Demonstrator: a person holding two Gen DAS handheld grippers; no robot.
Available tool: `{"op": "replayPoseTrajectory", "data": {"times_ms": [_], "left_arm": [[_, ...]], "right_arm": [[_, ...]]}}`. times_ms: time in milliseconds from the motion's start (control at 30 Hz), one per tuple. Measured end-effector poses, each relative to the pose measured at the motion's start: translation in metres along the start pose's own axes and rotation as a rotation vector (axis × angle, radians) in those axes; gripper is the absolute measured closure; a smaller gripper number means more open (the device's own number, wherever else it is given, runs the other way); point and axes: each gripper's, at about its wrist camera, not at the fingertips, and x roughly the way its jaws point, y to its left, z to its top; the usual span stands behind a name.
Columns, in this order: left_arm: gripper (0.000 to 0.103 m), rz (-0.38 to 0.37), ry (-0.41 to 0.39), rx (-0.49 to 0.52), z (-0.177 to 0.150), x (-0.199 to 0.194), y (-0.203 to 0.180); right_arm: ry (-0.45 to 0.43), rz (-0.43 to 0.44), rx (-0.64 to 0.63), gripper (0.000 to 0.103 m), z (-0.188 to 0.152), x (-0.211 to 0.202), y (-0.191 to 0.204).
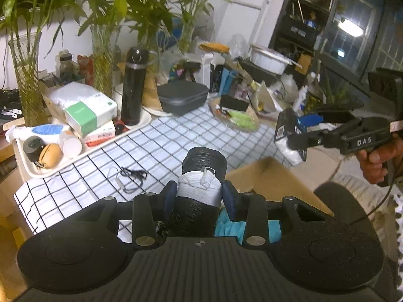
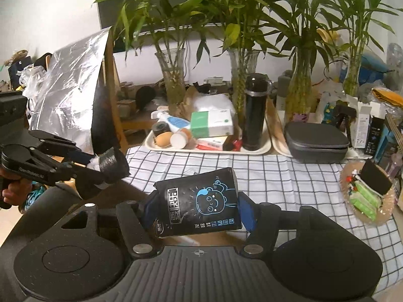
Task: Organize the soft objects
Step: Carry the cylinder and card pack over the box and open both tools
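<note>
My left gripper [image 1: 199,196] is shut on a black rolled cloth bundle [image 1: 204,161] bound with a white band, and holds it above the checked tablecloth [image 1: 156,141]. An open cardboard box [image 1: 264,176] with a teal cloth [image 1: 226,226] inside lies just below and to the right. My right gripper [image 2: 199,207] is shut on a black tissue pack [image 2: 201,198] printed with a blue cartoon face. From the left wrist view that pack [image 1: 289,136] hangs at the right in the right gripper [image 1: 293,139]. The right wrist view shows the left gripper [image 2: 100,167] with the bundle [image 2: 113,163] at the left.
A cream tray [image 2: 209,149] holds a black flask [image 2: 254,115], boxes and bottles. Behind stand glass vases of bamboo [image 2: 173,85]. A grey case [image 2: 314,142] and a plate of green packets [image 2: 365,198] sit right. A thin cable [image 1: 131,176] lies on the cloth. A silver foil bag [image 2: 73,93] stands left.
</note>
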Motion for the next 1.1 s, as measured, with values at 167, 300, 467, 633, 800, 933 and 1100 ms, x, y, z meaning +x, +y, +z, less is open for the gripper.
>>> {"op": "replayPoseTrajectory", "data": {"times_ms": [167, 300, 467, 633, 800, 933, 1100], "left_arm": [[0.063, -0.038, 0.047, 0.048, -0.009, 0.004, -0.008], [0.033, -0.044, 0.042, 0.063, -0.013, 0.003, -0.012], [0.024, -0.022, 0.001, 0.033, -0.014, -0.004, -0.010], [0.024, 0.004, -0.025, 0.005, -0.013, -0.009, -0.006], [0.024, 0.011, -0.032, -0.003, -0.014, -0.010, -0.003], [0.024, 0.027, -0.034, -0.019, -0.015, -0.009, 0.000], [0.024, 0.053, -0.053, -0.046, -0.014, -0.010, 0.005]], "right_arm": [[0.005, 0.016, 0.006, 0.036, -0.008, -0.005, 0.008], [0.014, 0.027, 0.012, 0.036, -0.016, -0.005, 0.013], [0.034, 0.045, 0.021, 0.036, -0.026, -0.002, 0.020], [0.063, 0.077, 0.018, 0.036, -0.035, 0.006, 0.028], [0.112, 0.105, -0.006, 0.036, -0.041, 0.019, 0.039], [0.127, 0.125, -0.009, 0.036, -0.044, 0.028, 0.047], [0.125, 0.142, 0.021, 0.036, -0.038, 0.045, 0.053]]}}
